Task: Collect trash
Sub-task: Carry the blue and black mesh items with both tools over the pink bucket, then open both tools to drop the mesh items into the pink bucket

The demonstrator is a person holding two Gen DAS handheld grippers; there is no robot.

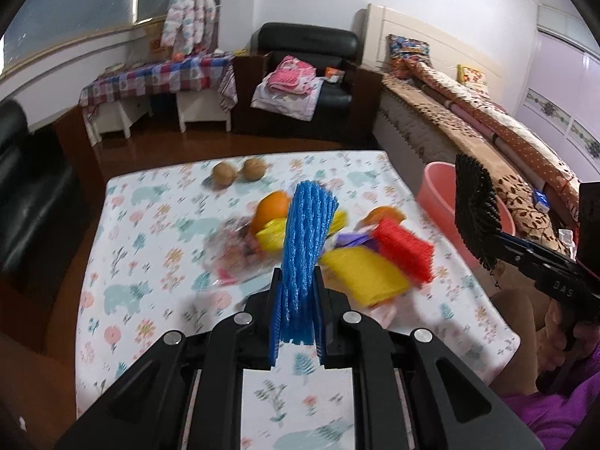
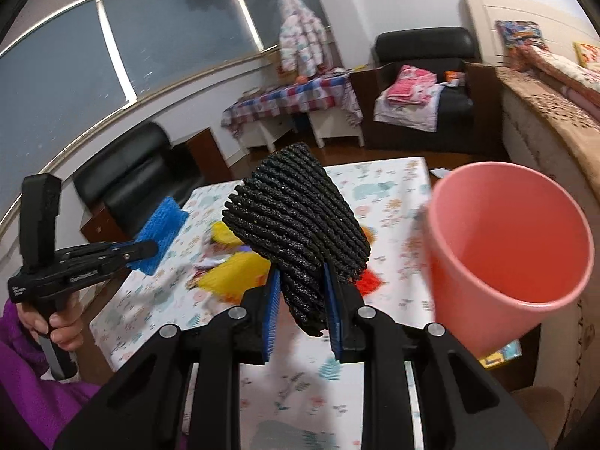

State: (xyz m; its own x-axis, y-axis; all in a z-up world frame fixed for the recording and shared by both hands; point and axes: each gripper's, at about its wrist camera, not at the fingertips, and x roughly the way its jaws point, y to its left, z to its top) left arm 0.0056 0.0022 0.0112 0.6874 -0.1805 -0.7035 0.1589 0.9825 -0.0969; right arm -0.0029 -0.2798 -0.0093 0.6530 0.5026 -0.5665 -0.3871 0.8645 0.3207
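My left gripper (image 1: 297, 318) is shut on a blue foam net sleeve (image 1: 307, 240) and holds it above the floral table (image 1: 150, 232). My right gripper (image 2: 304, 311) is shut on a black foam net sleeve (image 2: 300, 221), held up to the left of the pink bin (image 2: 510, 247). The black sleeve (image 1: 474, 213) and bin (image 1: 438, 191) also show in the left wrist view at the table's right edge. On the table lie red (image 1: 405, 251) and yellow (image 1: 362, 273) foam nets, a yellow wrapper (image 1: 275, 234) and a clear plastic bag (image 1: 236, 251).
Two oranges (image 1: 272, 206) and two walnuts (image 1: 240, 170) lie on the table. A bed (image 1: 468, 112) runs along the right, black armchairs (image 1: 303, 86) stand behind and at the left. The left gripper shows in the right wrist view (image 2: 146, 249).
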